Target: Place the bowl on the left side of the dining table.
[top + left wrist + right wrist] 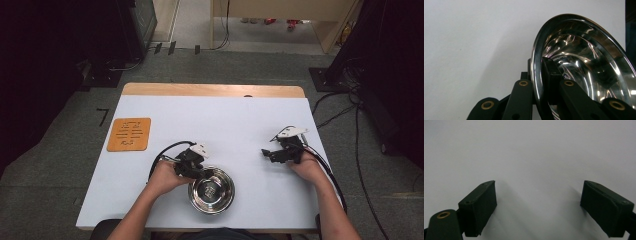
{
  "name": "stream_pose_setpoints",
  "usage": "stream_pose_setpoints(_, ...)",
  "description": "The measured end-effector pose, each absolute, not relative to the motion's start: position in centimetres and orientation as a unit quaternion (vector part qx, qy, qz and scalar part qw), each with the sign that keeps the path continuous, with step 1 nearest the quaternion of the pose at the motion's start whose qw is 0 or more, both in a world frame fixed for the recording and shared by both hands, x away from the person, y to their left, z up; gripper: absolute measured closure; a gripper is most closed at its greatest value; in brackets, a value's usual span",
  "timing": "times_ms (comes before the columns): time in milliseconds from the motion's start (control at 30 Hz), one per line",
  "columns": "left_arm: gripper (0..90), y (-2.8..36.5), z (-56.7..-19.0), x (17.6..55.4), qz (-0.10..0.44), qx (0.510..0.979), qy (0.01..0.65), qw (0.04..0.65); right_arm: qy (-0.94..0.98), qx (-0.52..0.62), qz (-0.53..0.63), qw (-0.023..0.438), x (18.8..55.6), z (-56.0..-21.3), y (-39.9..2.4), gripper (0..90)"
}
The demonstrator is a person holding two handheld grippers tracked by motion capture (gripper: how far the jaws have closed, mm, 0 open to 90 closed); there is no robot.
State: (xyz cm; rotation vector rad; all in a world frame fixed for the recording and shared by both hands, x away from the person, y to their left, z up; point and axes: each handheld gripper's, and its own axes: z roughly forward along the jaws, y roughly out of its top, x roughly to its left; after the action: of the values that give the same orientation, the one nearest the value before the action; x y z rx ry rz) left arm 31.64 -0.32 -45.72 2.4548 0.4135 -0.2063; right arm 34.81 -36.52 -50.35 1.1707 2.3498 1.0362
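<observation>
Left hand-held gripper (pixel 541 82): jaws clamped on near-left rim of steel bowl (pixel 584 62), one pad inside wall, other outside. Bowl location: table (pixel 225 120), near edge, slightly left of centre. Right hand-held gripper (pixel 537 207): jaws spread wide, empty, resting toward right edge, well apart from bowl. Orange mat (pixel 129 134): near left edge, bare. Progress judgement: grasp done; lift and placement pending. Destination not evident. Pad contact partly hidden by rim; bowl contents unreadable through reflections.
</observation>
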Motion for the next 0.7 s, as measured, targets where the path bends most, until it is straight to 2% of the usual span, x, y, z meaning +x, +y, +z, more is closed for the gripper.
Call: stream_pose_setpoints(700,87.0,-0.3,-44.5,31.5,-0.056,0.93,0.161,0.325,0.822,0.409,0.363,0.159,34.8,-50.4,-36.5,13.0)
